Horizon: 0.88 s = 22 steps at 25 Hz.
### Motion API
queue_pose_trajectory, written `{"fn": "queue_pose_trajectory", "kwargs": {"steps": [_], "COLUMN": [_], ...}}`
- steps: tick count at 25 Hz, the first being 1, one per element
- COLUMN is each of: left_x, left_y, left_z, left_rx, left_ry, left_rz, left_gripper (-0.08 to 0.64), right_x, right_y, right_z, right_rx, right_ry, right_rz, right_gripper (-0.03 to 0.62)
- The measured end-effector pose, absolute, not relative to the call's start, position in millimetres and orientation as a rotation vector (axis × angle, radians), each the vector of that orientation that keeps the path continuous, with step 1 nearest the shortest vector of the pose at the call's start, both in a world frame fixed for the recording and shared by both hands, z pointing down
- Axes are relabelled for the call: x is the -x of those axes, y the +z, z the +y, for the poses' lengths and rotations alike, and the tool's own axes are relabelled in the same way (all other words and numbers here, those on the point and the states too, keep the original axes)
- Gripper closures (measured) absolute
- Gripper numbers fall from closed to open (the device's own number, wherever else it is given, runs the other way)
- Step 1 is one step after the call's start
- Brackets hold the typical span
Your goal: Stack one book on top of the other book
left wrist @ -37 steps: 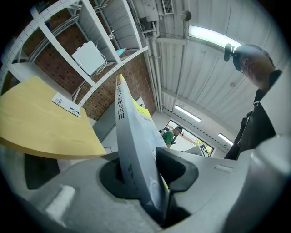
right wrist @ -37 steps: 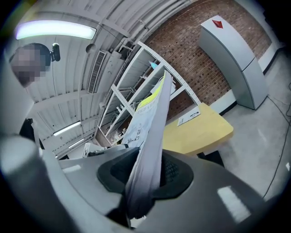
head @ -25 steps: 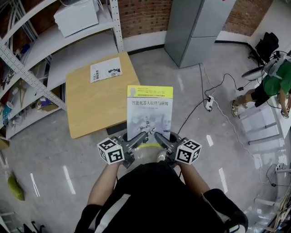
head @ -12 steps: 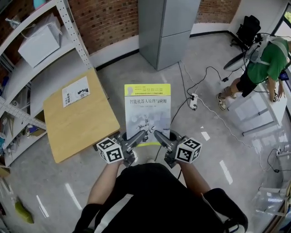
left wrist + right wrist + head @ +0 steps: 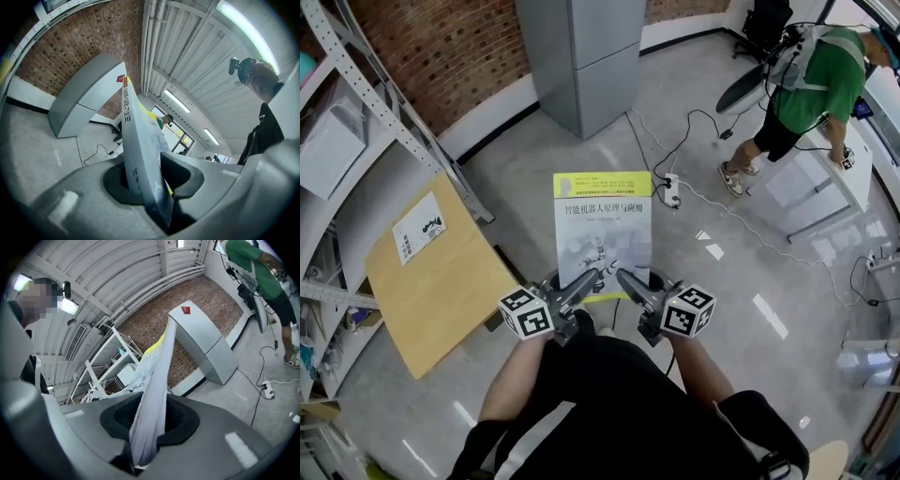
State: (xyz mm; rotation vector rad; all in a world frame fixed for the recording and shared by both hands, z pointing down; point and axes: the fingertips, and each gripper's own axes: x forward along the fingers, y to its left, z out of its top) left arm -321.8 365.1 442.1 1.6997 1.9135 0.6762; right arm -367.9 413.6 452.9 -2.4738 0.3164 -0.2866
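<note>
Head view: left tongs (image 5: 589, 277) and right tongs (image 5: 626, 277) both clamp the yellow book (image 5: 603, 225) by its near edge, level over the floor (image 5: 741, 281) at 12 o'clock, so this reads as the carry step; next you swing to 9 o'clock and square it over the white book (image 5: 419, 228) on the counter (image 5: 450, 281).

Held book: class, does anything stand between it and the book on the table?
Nothing visible blocks it: the held book hangs over bare floor, and the wooden table is bare around the other book. Only a shelf upright stands close beside that table's edge.
</note>
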Motion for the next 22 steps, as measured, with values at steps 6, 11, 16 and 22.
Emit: {"fn": "queue_pose_trajectory", "kwargs": {"steps": [6, 11, 16, 22], "left_x": [290, 238, 164, 94], "left_y": [447, 443, 437, 444], "left_z": [396, 431, 454, 458], "left_rx": [-1.629, -1.6, -1.614, -1.629], "left_ry": [0.701, 0.679, 0.652, 0.647], "left_rz": [1.978, 2.025, 2.003, 1.941], "left_gripper": [0.448, 0.448, 0.448, 0.447], "right_x": [339, 288, 214, 142], "right_y": [459, 455, 446, 449], "right_z": [441, 475, 499, 505], "right_rx": [2.49, 2.501, 2.505, 2.507], "right_ry": [-0.271, -0.242, -0.227, -0.288], "right_rz": [0.228, 0.191, 0.226, 0.279], "right_gripper": [0.491, 0.491, 0.492, 0.492]}}
